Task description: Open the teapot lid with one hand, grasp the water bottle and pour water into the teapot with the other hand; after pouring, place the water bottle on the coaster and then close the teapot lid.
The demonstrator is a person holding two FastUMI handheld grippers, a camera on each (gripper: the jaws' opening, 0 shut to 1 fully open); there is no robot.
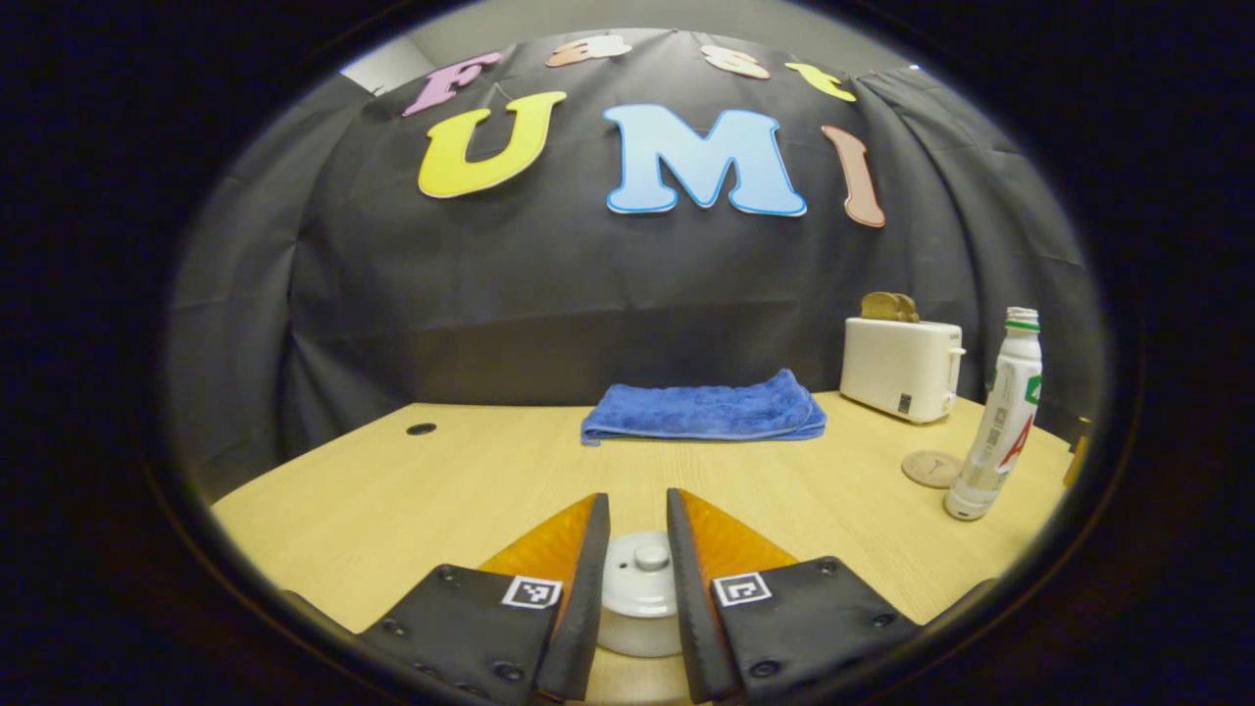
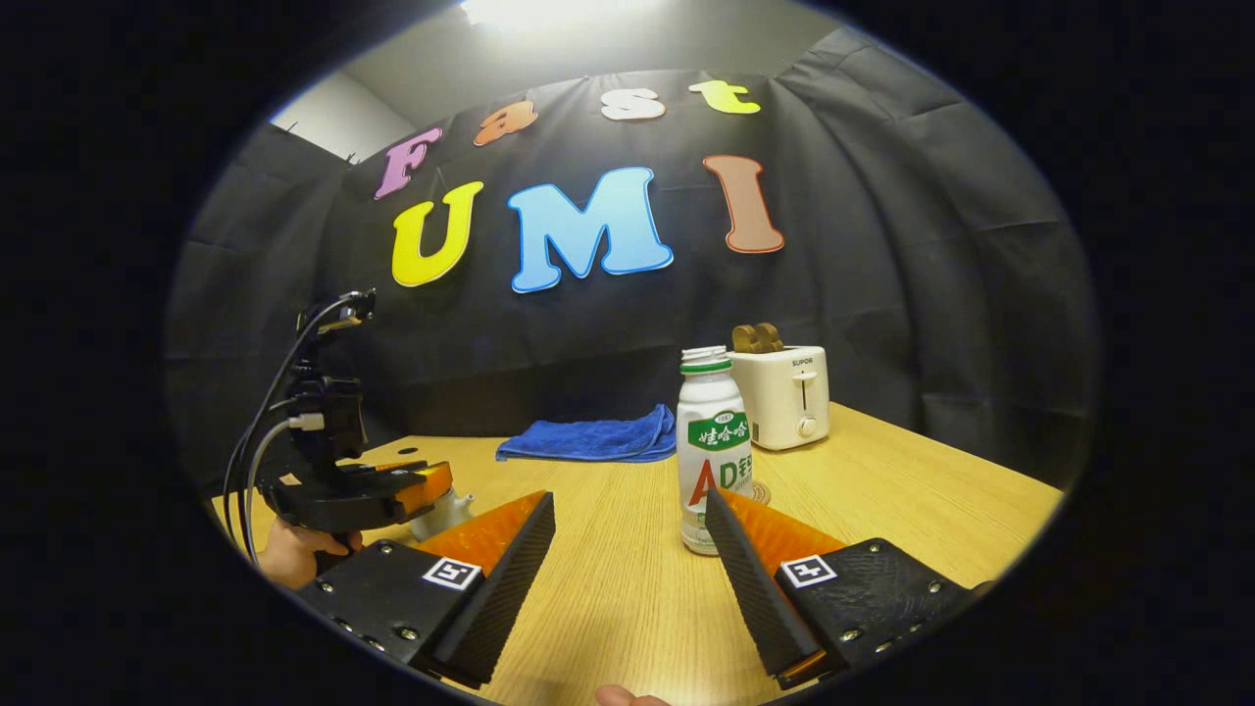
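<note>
**Two grippers, one lid, one bottle**

We see a pale wood surface in front of a dark cloth wall. A blue towel and a white toaster sit at the back.

Our left gripper has its fingers around the teapot lid. There is a small gap on each side, so it is not pinching yet. If it closes off to one side, the little knob may slip out, or the lid may tip and clatter.

Our right gripper is spread wide. The water bottle stands upright just ahead, a bit to its right. A bump could knock it over. The coaster lies just beside the bottle.

The teapot body is mostly hidden under the fingers. We cannot tell if the bottle cap is on tight.
</note>
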